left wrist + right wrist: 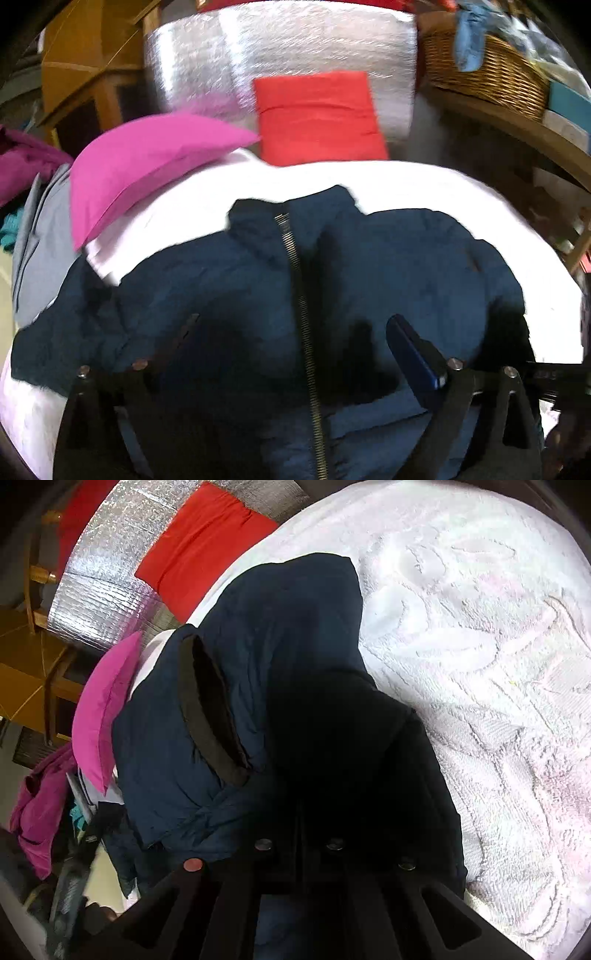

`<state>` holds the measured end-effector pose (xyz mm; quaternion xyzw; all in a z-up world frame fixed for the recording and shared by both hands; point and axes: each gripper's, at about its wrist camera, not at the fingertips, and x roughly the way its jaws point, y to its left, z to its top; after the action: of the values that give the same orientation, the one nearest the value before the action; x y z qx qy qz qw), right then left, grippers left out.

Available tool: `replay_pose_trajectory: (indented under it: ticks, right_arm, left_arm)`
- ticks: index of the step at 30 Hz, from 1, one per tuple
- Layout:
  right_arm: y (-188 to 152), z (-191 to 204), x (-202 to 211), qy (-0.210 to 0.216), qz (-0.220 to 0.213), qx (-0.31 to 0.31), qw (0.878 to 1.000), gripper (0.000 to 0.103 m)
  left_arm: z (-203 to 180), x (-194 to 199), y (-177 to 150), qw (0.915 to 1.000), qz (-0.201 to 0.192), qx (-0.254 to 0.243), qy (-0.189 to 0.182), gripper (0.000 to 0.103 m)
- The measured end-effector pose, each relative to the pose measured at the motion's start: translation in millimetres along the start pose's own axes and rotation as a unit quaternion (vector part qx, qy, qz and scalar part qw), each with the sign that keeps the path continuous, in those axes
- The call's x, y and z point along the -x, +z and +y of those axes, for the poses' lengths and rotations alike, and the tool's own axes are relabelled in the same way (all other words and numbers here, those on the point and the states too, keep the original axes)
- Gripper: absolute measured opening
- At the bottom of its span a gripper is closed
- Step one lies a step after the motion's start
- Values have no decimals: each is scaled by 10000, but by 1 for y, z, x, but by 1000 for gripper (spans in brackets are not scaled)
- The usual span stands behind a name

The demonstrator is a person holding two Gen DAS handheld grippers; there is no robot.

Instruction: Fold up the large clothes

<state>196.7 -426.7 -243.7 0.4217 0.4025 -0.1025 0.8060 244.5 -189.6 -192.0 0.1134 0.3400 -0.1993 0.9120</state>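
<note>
Left gripper (295,354): jaws spread wide, nothing between the pads; one blue-padded finger (413,354) is seen over the jacket (406,266), the other lost in blur and shadow. The jacket lies directly under and ahead of this gripper, its brass-toothed zip (299,314) running up between the two fingers toward the collar.

Right gripper (295,805): jaws fully closed; fingertips are buried in dark fabric, and whether cloth is pinched cannot be told. The jacket (229,709) is bunched up just ahead and to the left of it, a black-lined pocket or cuff opening (210,709) gaping in a long curved slit.

Jacket: navy, smooth woven shell, softly padded, creased. It rests on a white bedspread (480,664), tufted, with raised leaf-like patterning.

Beyond the collar: a red cushion (317,118), flat and rectangular, against a silver quilted foil panel (229,55). A magenta pillow (140,162), puffy, pointed corner, lies at the left. A wicker basket (487,81) stands on a wooden shelf (517,129) at the upper right.
</note>
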Motion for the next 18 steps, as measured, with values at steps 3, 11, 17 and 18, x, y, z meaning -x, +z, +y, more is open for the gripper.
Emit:
replay_pose_trajectory:
  ticks: [3,11,17,18]
  right_arm:
    - [7,13,-10,-57,7,31,10000,1]
    - [6,21,-14,-118,-6,45,9999,1]
    - [6,28,-21,-230,-97,78,9997,1]
    - [6,29,-22,-232,-107,63,9997,1]
  left_arm:
    - [-26,-24,-7,9973,193,-563,441,99]
    - [-11,-54,-10,9960,688,-35,-564,36]
    - [13,-36,-5,9935,564,440,-880,17]
    - [18,-34,-4,9921,551,558,-979,16]
